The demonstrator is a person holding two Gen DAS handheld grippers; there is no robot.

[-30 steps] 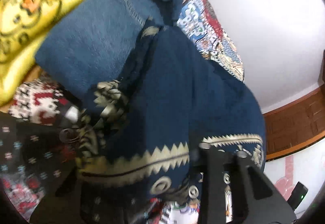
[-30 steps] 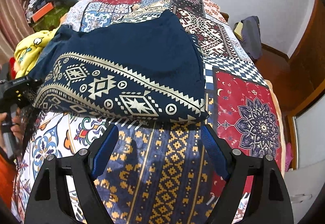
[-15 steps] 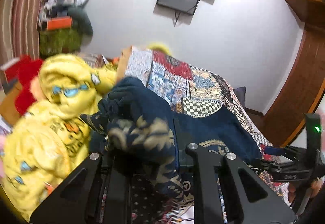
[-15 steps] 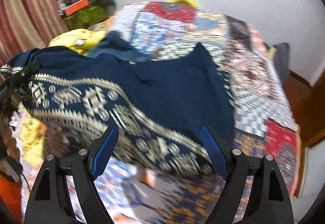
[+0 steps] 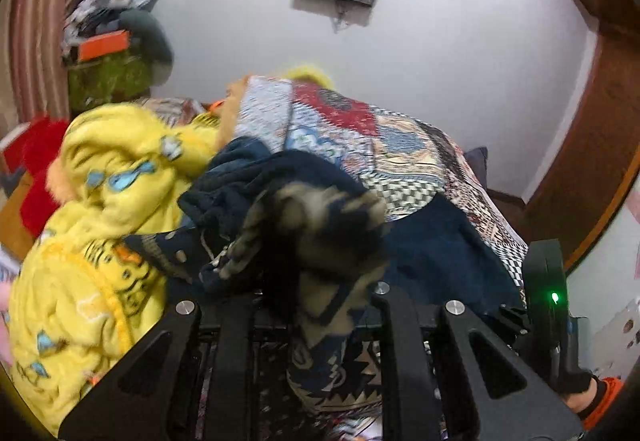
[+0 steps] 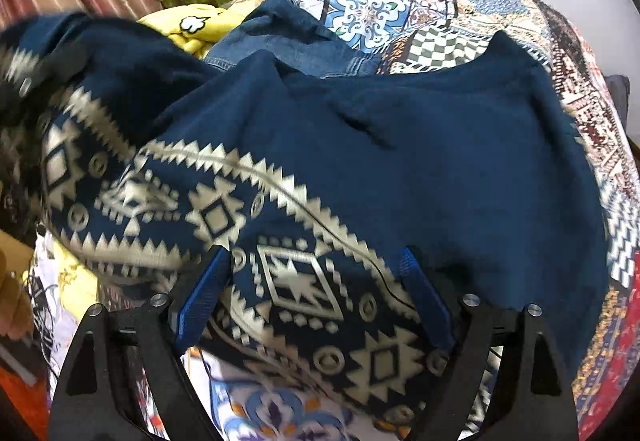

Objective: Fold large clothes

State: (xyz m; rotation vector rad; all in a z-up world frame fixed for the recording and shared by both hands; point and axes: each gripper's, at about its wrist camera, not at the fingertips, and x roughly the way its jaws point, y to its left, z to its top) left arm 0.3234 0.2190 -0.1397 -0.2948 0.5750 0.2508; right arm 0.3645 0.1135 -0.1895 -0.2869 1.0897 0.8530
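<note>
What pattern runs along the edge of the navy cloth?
A cream geometric band of zigzags and diamonds on the navy cloth, clearest in the right wrist view.

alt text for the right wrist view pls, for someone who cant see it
The right gripper, blue pads spread open, straddles the patterned hem of a navy garment with cream geometric trim, spread across a patchwork bedspread. Denim jeans and a yellow blanket lie behind it; the garment's far left corner is lifted and blurred.

Garment [image 6: 400,161] on bed [image 6: 600,121], jeans [image 6: 292,41] behind
</note>
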